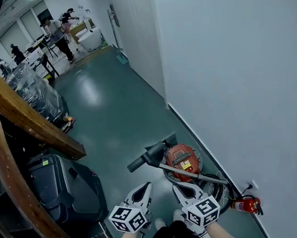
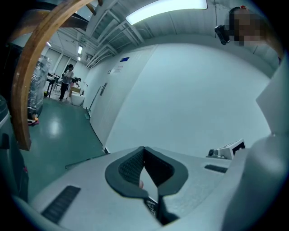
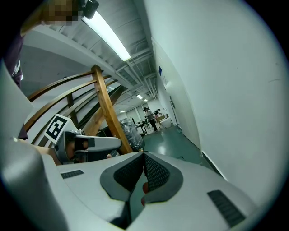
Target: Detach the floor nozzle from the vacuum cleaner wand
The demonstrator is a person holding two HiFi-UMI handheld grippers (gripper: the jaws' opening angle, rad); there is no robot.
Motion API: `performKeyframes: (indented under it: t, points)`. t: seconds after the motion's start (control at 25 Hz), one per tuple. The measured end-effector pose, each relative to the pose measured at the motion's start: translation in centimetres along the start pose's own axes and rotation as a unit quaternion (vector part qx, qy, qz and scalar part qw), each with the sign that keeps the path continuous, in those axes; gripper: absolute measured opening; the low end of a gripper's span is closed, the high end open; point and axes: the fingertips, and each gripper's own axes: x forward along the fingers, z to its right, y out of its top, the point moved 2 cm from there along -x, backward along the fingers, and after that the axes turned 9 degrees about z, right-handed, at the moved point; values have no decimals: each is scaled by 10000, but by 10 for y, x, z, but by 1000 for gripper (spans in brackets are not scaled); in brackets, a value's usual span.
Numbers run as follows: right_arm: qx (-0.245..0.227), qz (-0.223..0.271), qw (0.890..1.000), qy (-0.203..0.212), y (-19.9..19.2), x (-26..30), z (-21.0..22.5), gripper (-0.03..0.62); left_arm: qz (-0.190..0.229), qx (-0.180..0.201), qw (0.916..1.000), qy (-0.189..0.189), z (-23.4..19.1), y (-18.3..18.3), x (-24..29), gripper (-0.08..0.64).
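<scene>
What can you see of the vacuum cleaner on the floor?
The vacuum is a round canister with a red top and a yellow label. It stands upright on the green floor, close to the white wall. A silver wand lies across it, ending in what looks like a black nozzle.

Vacuum cleaner [image 1: 182, 160] sits on the floor [image 1: 117, 112] just ahead of my left gripper [image 1: 145, 186] and right gripper [image 1: 179, 188], close to the wall [image 1: 238, 72] on the right. Fire extinguisher [image 1: 246, 205] sits right of it, against that wall; a case [image 1: 65, 186] stands left, under the rail [image 1: 27, 116].
</scene>
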Motion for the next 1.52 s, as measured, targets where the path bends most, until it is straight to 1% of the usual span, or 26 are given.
performKeyframes:
  t: [0.2,0.44,0.8,1.0,1.12,1.2,1.36,1.52]
  points:
    - [-7,-88,10000,-19,-4,11,9,17,-30,-40,10000,64,-11,1,7,5]
    - [-12,-227,9997,-102,-17,35,20,17,-100,-210,9997,76,-36,-8,22,5]
    - [-12,-516,9981,-347,-45,85,44,17,-404,-711,9966,35,-84,-38,56,5]
    - [-253,-630,9967,-452,-55,103,52,17,-505,-915,9945,0,-105,-51,67,5]
    - [-433,-746,9954,-425,-64,110,61,17,-517,-1047,9931,130,-115,-61,68,5]
    - [-464,-764,9953,-368,-67,114,64,17,-506,-1104,9924,209,-120,-67,70,5]
    - [-426,-784,9957,-250,-73,114,70,17,-466,-1086,9925,325,-124,-73,73,5]
    - [-521,-964,9939,-79,-86,110,82,18,-442,-1092,9916,534,-129,-84,82,5]
